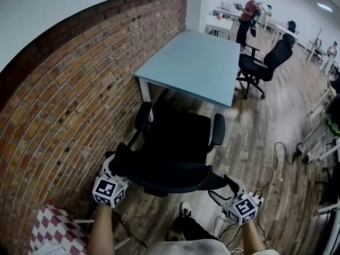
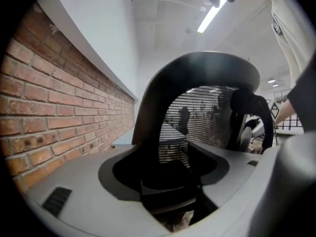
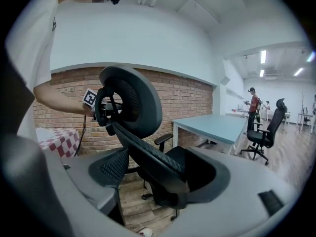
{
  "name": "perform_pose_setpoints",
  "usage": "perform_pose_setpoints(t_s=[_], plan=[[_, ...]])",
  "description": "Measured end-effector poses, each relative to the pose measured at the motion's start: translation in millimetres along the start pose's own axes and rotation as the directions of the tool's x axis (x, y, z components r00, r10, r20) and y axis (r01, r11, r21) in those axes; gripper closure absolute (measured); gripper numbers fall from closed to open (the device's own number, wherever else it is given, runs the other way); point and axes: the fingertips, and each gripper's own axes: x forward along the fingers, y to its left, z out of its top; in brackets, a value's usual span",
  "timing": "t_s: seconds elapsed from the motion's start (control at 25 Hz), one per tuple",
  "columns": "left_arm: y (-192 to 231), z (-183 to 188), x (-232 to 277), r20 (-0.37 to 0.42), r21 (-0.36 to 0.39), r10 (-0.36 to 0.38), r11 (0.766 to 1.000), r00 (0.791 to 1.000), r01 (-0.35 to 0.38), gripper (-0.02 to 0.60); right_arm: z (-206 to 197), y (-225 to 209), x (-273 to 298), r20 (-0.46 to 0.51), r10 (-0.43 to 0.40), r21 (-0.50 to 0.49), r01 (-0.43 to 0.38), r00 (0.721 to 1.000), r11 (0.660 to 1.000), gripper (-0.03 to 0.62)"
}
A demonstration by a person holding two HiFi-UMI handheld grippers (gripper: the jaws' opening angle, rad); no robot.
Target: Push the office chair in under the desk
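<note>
Facing desk (image 1: 196, 62): office chair (image 1: 178, 134), not under it.
Left gripper (image 1: 112, 169) jaws: apparently clamping backrest (image 1: 159, 171).
Right gripper (image 1: 226, 187) jaws: wide around backrest.

Seen from above, the office chair (image 1: 178, 137) hides its own base and wheels beneath its seat. On the left gripper (image 1: 118, 166), the tips vanish behind the backrest (image 1: 170, 178). A checkered cloth (image 1: 50, 230) is cut off at the lower left corner. A distant person (image 1: 247, 12) is too small for detail.

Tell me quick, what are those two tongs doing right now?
Left tongs: closed on the office chair's backrest.
Right tongs: open, the backrest's edge between them, unclamped.
</note>
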Motion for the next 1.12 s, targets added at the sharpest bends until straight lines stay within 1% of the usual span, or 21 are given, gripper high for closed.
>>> perform_pose_setpoints(t_s=[0.12, 0.24, 0.32, 0.4, 0.56, 0.76, 0.8, 0.92, 1.12], plan=[[6, 1, -1, 0.020, 0.029, -0.027, 0.999, 0.999, 0.027, 0.255, 0, 4, 3, -0.005, 0.013, 0.007, -0.013, 1.000, 1.000, 0.223], [21, 0, -2, 0.042, 0.016, -0.017, 1.000, 0.999, 0.017, 0.257, -2, 13, 6, -0.013, 0.044, 0.028, -0.044, 0.999, 0.999, 0.200], [30, -2, 0, 0.024, 0.031, -0.020, 0.999, 1.000, 0.019, 0.258, -1, 19, 10, -0.007, 0.055, 0.038, -0.055, 0.998, 0.998, 0.198], [34, -4, 1, 0.000, 0.053, -0.041, 0.998, 0.999, 0.041, 0.256, -1, 25, 14, -0.001, 0.070, 0.036, -0.070, 0.998, 0.997, 0.194], [34, -8, -2, -0.033, 0.055, -0.079, 0.995, 0.996, 0.081, 0.253, -2, 27, 14, 0.007, 0.081, 0.029, -0.081, 0.997, 0.996, 0.183], [29, -10, -8, -0.035, 0.053, -0.112, 0.992, 0.993, 0.114, 0.254, -2, 21, 15, -0.012, 0.087, 0.038, -0.086, 0.996, 0.996, 0.180], [28, -10, -10, -0.034, 0.053, -0.119, 0.991, 0.992, 0.120, 0.266, -2, 21, 15, -0.015, 0.088, 0.041, -0.087, 0.996, 0.995, 0.178], [27, -11, -12, -0.038, 0.053, -0.119, 0.991, 0.992, 0.121, 0.273, 0, 20, 16, -0.012, 0.090, 0.048, -0.090, 0.996, 0.995, 0.177], [26, -12, -21, -0.031, 0.045, -0.103, 0.994, 0.994, 0.104, 0.273, 2, 23, 18, -0.009, 0.123, 0.038, -0.123, 0.992, 0.992, 0.175]])
